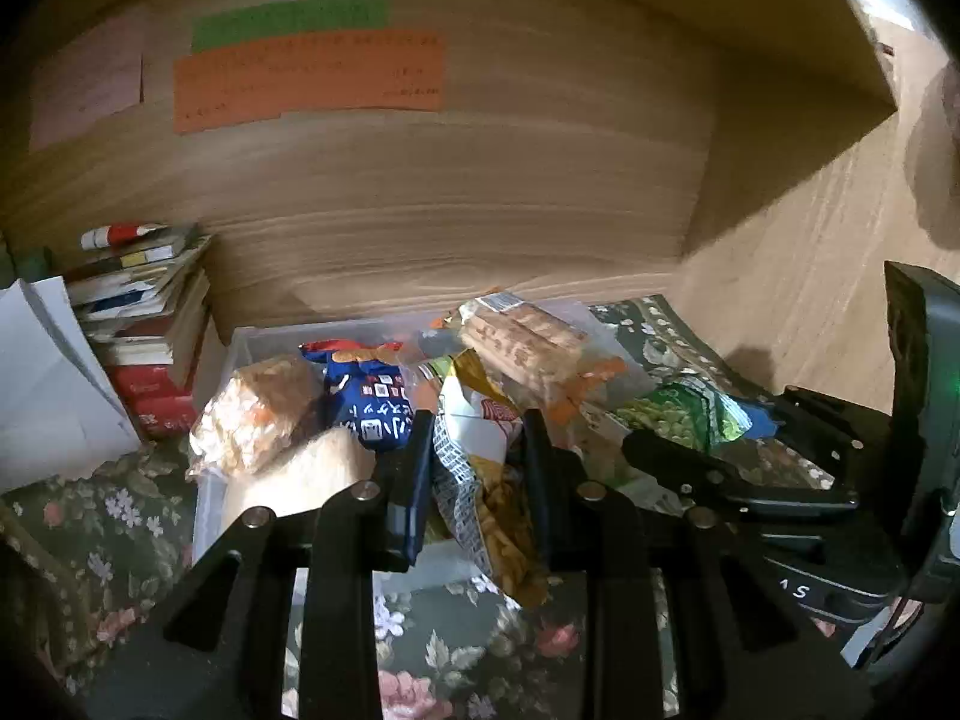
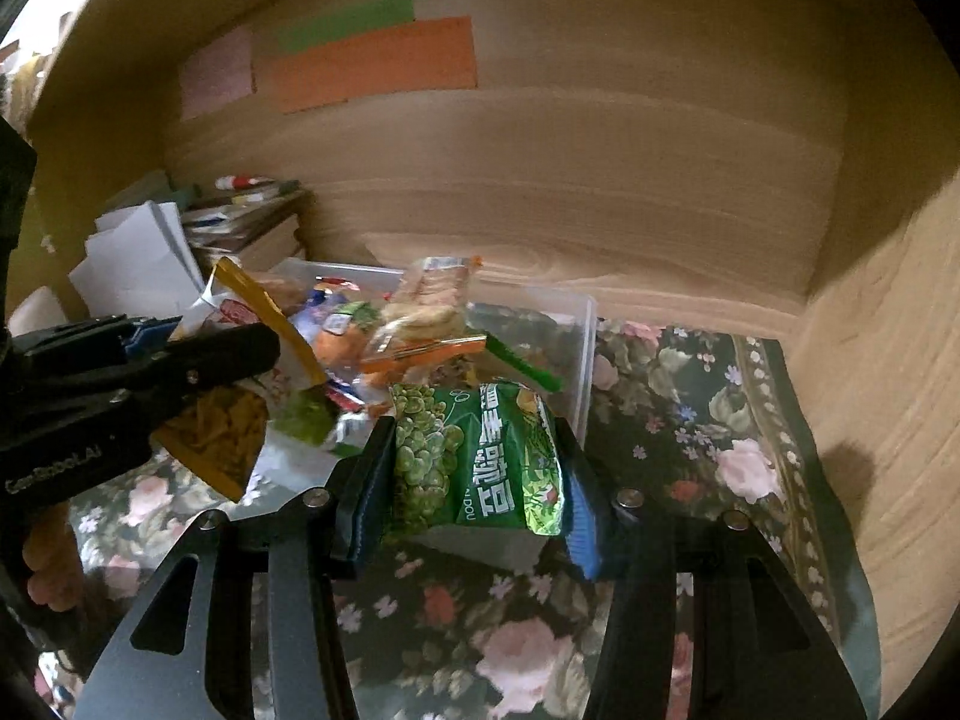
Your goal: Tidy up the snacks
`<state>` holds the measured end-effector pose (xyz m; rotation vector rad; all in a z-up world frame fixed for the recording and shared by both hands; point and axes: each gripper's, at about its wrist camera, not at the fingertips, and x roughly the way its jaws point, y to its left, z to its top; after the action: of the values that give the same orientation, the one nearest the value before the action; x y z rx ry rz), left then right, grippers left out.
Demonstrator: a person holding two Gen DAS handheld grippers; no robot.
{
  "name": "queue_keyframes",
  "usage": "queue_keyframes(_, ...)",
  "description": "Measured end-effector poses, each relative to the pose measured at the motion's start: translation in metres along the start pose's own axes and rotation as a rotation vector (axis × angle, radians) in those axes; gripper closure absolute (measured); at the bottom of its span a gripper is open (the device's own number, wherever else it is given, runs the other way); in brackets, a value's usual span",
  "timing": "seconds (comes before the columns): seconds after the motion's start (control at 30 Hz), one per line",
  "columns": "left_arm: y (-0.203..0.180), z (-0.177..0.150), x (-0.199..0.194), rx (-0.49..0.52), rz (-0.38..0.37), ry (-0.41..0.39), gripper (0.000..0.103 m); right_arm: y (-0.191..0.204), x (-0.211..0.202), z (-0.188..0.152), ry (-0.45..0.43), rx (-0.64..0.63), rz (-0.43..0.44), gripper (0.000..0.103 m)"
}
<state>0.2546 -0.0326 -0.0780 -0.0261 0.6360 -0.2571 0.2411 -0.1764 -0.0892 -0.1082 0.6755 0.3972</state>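
Your right tool (image 2: 474, 468) is clamped on the upright green pea bag (image 2: 480, 456), crinkled and glossy; your left tool (image 1: 477, 468) grips the yellow snack bag (image 1: 486, 480), hanging lengthwise.

A clear plastic storage bin (image 1: 240, 342) sits on the floral-patterned tablecloth (image 1: 120, 516), snack packets piled inside. A stack of paperback books (image 1: 144, 300) stands at its ten o'clock. A wood-grain back panel (image 1: 480, 210) rises behind, at twelve o'clock.
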Motion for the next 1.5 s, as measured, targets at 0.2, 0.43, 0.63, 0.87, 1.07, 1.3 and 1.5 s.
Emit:
queue_keyframes(0.2,0.006,0.005,0.016,-0.017,0.000,0.006,0.075,-0.003,0.016,0.002,0.021,0.011,-0.006,0.058)
queue_keyframes(0.43,0.013,0.003,0.025,-0.022,0.023,0.028,0.070,-0.004,0.018,0.004,0.019,0.008,-0.007,0.056)
queue_keyframes(0.63,0.013,0.000,0.015,-0.023,0.055,0.017,0.039,0.002,0.012,0.003,-0.001,-0.030,-0.047,0.034)
queue_keyframes(0.87,0.013,0.002,-0.023,-0.031,0.077,-0.059,0.039,-0.007,-0.014,0.009,-0.056,0.012,-0.031,0.034)
queue_keyframes(1.07,0.010,0.006,-0.081,-0.034,0.114,-0.186,0.039,-0.003,-0.065,0.017,-0.166,0.033,-0.026,0.034)
queue_keyframes(1.3,0.006,0.000,-0.151,-0.044,0.136,-0.319,0.039,0.010,-0.124,0.021,-0.289,0.030,-0.016,0.034)
queue_keyframes(1.5,0.001,-0.013,-0.197,-0.034,0.155,-0.400,0.038,0.029,-0.169,0.016,-0.382,0.020,-0.001,0.034)
